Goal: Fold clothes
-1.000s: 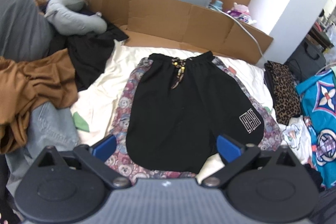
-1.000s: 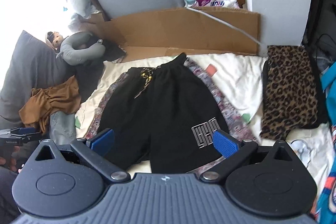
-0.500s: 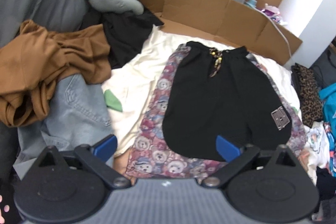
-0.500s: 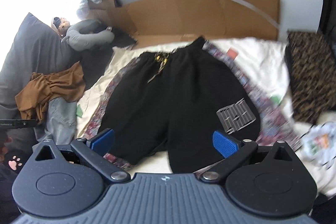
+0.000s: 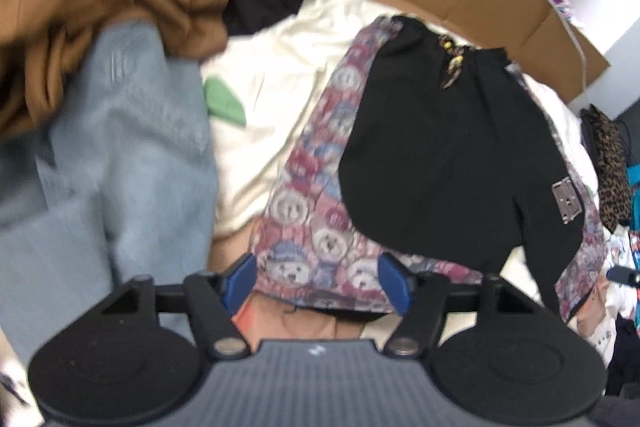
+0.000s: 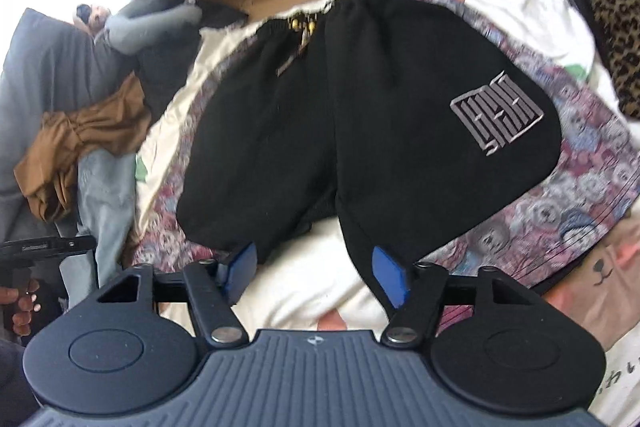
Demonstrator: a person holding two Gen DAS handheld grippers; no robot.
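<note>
Your left gripper (image 5: 316, 281) gapes open over the bear-print cloth (image 5: 320, 227); your right gripper (image 6: 316, 277) is open too, at the black shorts' (image 6: 360, 107) hem.

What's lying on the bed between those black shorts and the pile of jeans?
In the left wrist view, the teddy-bear cloth under the black shorts, then cream sheet with a green patch, before the jeans.

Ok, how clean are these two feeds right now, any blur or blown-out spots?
Left wrist view: motion blur smears the jeans and brown garment; black shorts softer. Right wrist view: top-left corner blown out white, shorts logo fairly readable, edges smeared. Fisheye bending in both.
</note>
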